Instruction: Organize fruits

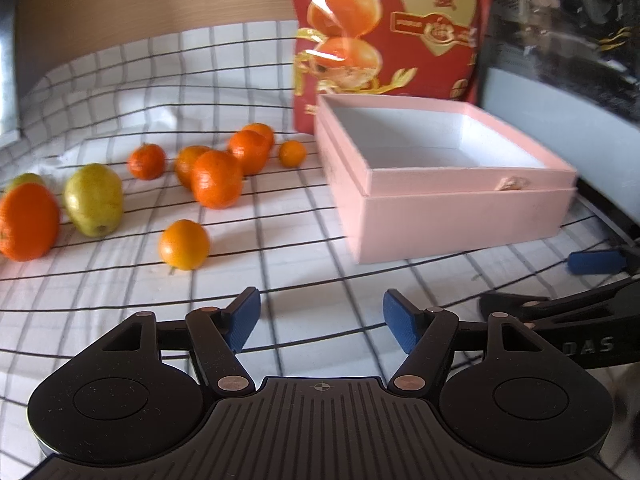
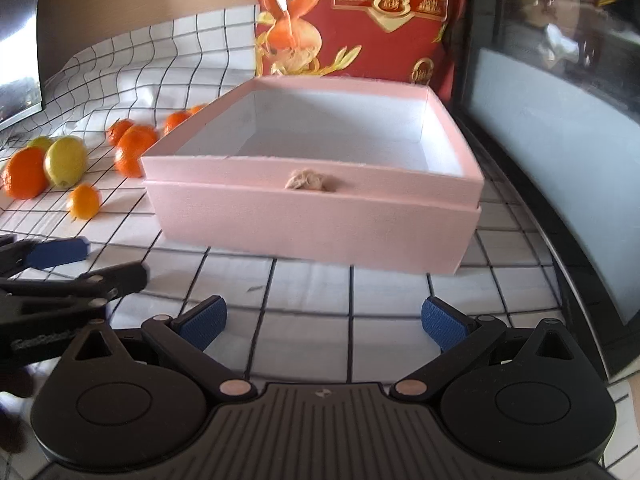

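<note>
Several oranges and tangerines lie on the checked cloth at the left: a small orange [image 1: 184, 250] nearest, a cluster [image 1: 217, 184] behind it, a big orange [image 1: 27, 227] at the far left. A green pear [image 1: 94, 199] lies beside the big orange, a second one behind it. An open, empty pink box [image 1: 448, 216] stands to the right; it also shows in the right wrist view [image 2: 316, 216]. My left gripper [image 1: 320, 322] is open and empty, short of the small orange. My right gripper [image 2: 324, 322] is open and empty in front of the box.
A red printed bag [image 1: 392, 32] stands behind the box. A dark screen or appliance [image 2: 560, 152] runs along the right edge. The left gripper shows at the left of the right wrist view [image 2: 60, 254]. A wooden wall is at the back.
</note>
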Tool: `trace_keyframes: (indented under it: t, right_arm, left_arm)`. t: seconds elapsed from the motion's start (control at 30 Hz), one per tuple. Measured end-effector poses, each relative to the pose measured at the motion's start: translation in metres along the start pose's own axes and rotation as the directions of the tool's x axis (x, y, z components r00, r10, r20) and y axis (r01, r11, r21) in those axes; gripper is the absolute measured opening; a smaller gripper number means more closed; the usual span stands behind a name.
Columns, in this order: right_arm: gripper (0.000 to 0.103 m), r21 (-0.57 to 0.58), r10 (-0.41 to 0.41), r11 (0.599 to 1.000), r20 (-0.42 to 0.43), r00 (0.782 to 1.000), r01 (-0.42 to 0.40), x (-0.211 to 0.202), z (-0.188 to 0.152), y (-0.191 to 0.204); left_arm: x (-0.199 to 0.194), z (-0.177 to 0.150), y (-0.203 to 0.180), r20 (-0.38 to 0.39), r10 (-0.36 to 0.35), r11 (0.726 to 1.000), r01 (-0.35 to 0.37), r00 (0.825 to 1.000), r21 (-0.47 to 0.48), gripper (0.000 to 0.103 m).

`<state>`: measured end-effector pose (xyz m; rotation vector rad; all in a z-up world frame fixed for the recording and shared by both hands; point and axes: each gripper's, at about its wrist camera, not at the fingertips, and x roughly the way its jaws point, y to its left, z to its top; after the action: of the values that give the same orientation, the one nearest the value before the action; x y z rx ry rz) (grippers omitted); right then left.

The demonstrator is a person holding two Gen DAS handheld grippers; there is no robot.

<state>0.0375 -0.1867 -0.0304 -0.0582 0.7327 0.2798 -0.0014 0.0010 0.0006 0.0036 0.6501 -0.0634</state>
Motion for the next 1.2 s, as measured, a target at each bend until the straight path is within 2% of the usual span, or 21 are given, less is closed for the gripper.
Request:
trace_keyframes:
  t: [0.07,0.13,0.2,0.23,0.33,0.47,0.57,0.7,0.8,0.93,1.07,1.2]
  right_arm:
    - [0.103,0.025,-0.026,0.999,-0.011,1.000,0.026,-0.003,-0.001,0.002]
    - [0.103,0.038,-0.042,0.998,-0.028,0.999,0.043,-0.006,-0.002,0.005]
    - [0.103,0.027,-0.034,0.999,-0.036,0.999,0.035,-0.011,-0.006,0.008]
    - [0.103,0.021,-0.028,0.999,-0.035,0.999,0.029,-0.013,-0.009,0.011]
    - [0.103,-0.003,-0.013,1.000,-0.025,1.000,0.013,-0.018,-0.014,0.017]
    - [0.103,-0.043,0.035,0.998,-0.039,0.999,-0.036,-0.014,-0.010,0.033]
    - [0.095,-0.106,0.106,0.988,-0.057,0.993,-0.112,-0.015,-0.006,0.057]
    - [0.095,-0.218,0.225,0.949,-0.029,0.974,-0.226,-0.021,-0.003,0.095]
    - [0.094,-0.284,0.284,0.917,-0.027,0.958,-0.280,-0.018,0.004,0.121]
    - [0.092,-0.289,0.316,0.905,-0.038,0.948,-0.313,-0.013,0.014,0.145]
    - [0.091,-0.307,0.330,0.895,-0.035,0.943,-0.324,-0.012,0.012,0.153]
    - [0.091,-0.317,0.343,0.888,-0.028,0.939,-0.334,-0.022,0.006,0.141]
  left_arm:
    - [-0.002,-0.001,0.003,0.003,-0.025,1.000,0.025,1.000,0.008,0.070]
    - [-0.010,-0.005,0.011,0.004,-0.088,0.996,0.088,0.996,0.014,0.064]
    - [-0.032,-0.012,0.028,0.026,-0.167,0.986,0.168,0.986,-0.017,0.064]
    - [-0.042,-0.015,0.038,0.050,-0.169,0.985,0.171,0.984,-0.037,0.064]
    - [-0.081,-0.019,0.084,0.158,-0.084,0.983,0.108,0.984,-0.150,0.061]
    - [-0.100,-0.018,0.133,0.218,0.011,0.957,0.053,0.976,-0.286,0.061]
    - [-0.101,-0.019,0.148,0.237,0.047,0.961,0.021,0.970,-0.277,0.061]
    - [-0.088,-0.018,0.161,0.228,0.030,0.951,0.042,0.973,-0.308,0.061]
    - [-0.075,-0.009,0.168,0.219,0.048,0.954,0.021,0.975,-0.300,0.061]
    - [-0.050,0.023,0.165,0.191,0.059,0.971,-0.012,0.980,-0.239,0.061]
    - [-0.016,0.048,0.157,0.144,0.137,0.977,-0.110,0.980,-0.184,0.061]
    - [0.013,0.053,0.141,0.115,0.232,0.972,-0.225,0.966,-0.070,0.061]
